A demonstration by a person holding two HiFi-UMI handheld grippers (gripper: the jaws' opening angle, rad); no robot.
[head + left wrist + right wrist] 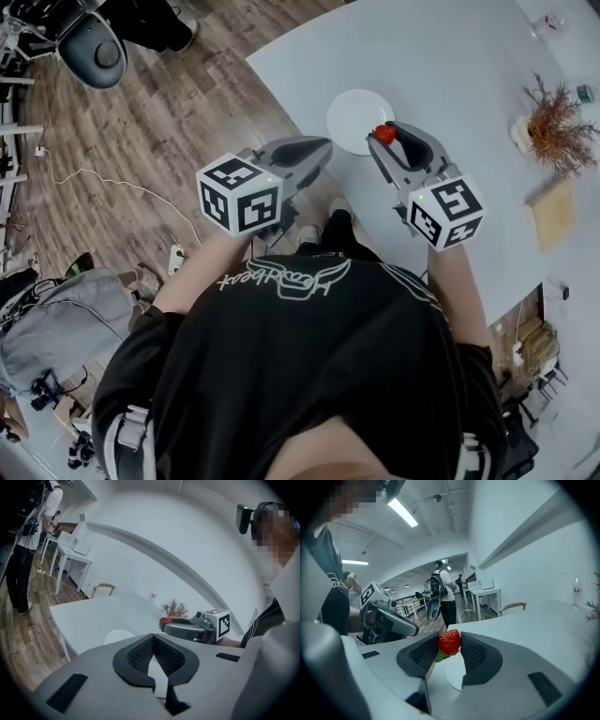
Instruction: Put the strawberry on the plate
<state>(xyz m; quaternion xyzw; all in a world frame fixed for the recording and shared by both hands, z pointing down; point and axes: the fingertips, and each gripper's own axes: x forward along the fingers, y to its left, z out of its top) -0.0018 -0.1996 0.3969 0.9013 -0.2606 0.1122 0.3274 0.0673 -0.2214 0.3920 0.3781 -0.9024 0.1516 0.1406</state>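
Note:
In the head view a red strawberry (384,134) is pinched between the tips of my right gripper (387,137). It hangs just over the near right rim of the round white plate (356,117) on the pale table. In the right gripper view the strawberry (449,641) sits between the black pads with its green leaf down, and the plate (454,674) shows below the jaws. My left gripper (322,147) hovers left of the plate by the table edge. Its pads (136,656) meet at the tip with nothing between them. The left gripper view also shows the plate (118,636) and the strawberry (163,621).
A dried plant arrangement (558,127), a tan board (553,211) and a small bottle (547,25) stand on the table's (450,56) right side. The table's left edge drops to wooden floor (169,122). A person (28,550) stands by distant desks, with a chair (104,589) beyond the table.

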